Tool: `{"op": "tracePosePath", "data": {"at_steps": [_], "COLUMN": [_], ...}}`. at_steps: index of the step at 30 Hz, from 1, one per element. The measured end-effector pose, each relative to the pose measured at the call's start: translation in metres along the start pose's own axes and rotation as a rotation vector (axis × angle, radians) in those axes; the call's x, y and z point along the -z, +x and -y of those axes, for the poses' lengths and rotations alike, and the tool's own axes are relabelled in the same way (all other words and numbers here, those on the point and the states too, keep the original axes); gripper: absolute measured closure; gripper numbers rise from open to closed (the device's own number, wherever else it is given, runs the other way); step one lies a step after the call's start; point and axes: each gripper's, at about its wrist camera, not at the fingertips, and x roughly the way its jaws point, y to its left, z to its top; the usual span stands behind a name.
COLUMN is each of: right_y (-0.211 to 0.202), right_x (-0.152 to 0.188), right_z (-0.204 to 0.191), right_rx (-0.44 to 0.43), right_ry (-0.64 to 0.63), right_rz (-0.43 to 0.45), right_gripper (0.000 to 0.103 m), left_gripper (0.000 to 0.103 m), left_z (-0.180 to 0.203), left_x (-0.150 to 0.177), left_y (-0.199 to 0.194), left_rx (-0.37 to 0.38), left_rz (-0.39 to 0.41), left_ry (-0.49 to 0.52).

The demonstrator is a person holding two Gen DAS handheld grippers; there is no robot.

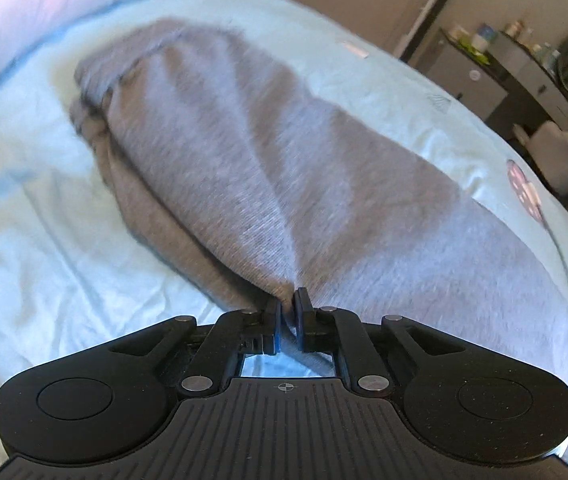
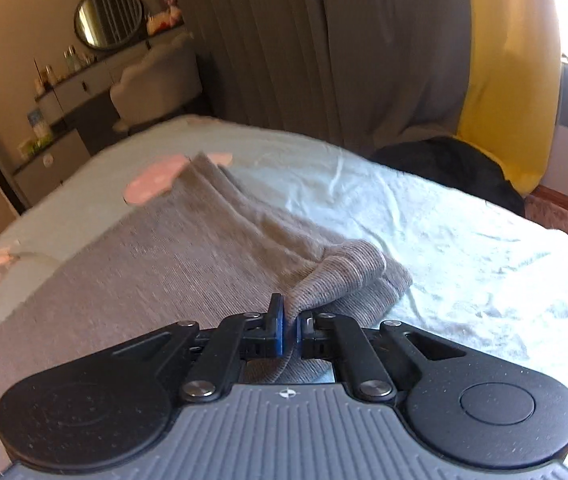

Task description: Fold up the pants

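Lying lengthwise on the pale blue bed sheet (image 1: 43, 240), the grey knit pants (image 1: 243, 140) are pinched at both ends: a fold is clamped by the left tool (image 1: 288, 304), the ribbed cuff by the right tool (image 2: 290, 314). Wrinkled open sheet is seen beside the cloth, up to the bed's edges.

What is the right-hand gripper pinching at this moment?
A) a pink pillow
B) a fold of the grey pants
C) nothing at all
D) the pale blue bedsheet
B: in the right wrist view the right gripper is shut on a bunched fold of the grey pants.
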Motion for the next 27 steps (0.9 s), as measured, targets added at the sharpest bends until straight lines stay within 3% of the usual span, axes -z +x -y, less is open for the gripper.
{"op": "tracePosePath", "data": {"at_steps": [3, 5, 7, 9, 10, 11, 13, 17, 19, 22, 27], "right_y": [-0.003, 0.004, 0.009, 0.001, -0.004, -0.01, -0.016, -0.012, -0.009, -0.009, 0.005], "right_x": [-0.003, -0.003, -0.002, -0.003, -0.005, -0.005, -0.002, 0.013, 0.019, 0.021, 0.011], "right_z": [-0.006, -0.009, -0.005, 0.008, 0.017, 0.027, 0.047, 0.072, 0.077, 0.08, 0.083], "right_rx": [0.022, 0.049, 0.086, 0.099, 0.093, 0.074, 0.014, -0.129, -0.158, -0.21, -0.251], "right_ry": [-0.034, -0.058, -0.062, 0.003, 0.055, 0.116, 0.236, 0.392, 0.416, 0.455, 0.465], "right_rz": [0.022, 0.004, -0.014, 0.016, 0.03, 0.036, 0.017, -0.082, -0.086, -0.069, -0.064], "right_gripper": [0.098, 0.097, 0.091, 0.074, 0.071, 0.067, 0.066, 0.064, 0.063, 0.049, 0.051], "left_gripper": [0.088, 0.066, 0.062, 0.06, 0.057, 0.051, 0.048, 0.033, 0.033, 0.032, 0.032], "left_z": [0.003, -0.003, -0.01, -0.008, -0.004, 0.001, 0.015, 0.048, 0.064, 0.084, 0.107], "left_x": [-0.002, -0.001, 0.001, 0.005, 0.007, 0.007, 0.009, 0.012, 0.014, 0.021, 0.04], "left_y": [0.001, 0.001, -0.008, -0.02, -0.025, -0.03, -0.041, -0.044, -0.034, -0.013, 0.018], "left_rx": [-0.065, -0.11, -0.126, -0.121, -0.12, -0.114, -0.105, -0.003, 0.057, 0.136, 0.08], "left_rz": [-0.019, -0.032, -0.028, -0.014, 0.002, 0.024, 0.078, 0.13, 0.097, 0.005, -0.053], "left_ry": [0.014, -0.022, -0.065, -0.054, -0.036, -0.007, 0.051, 0.134, 0.144, 0.145, 0.201]}}
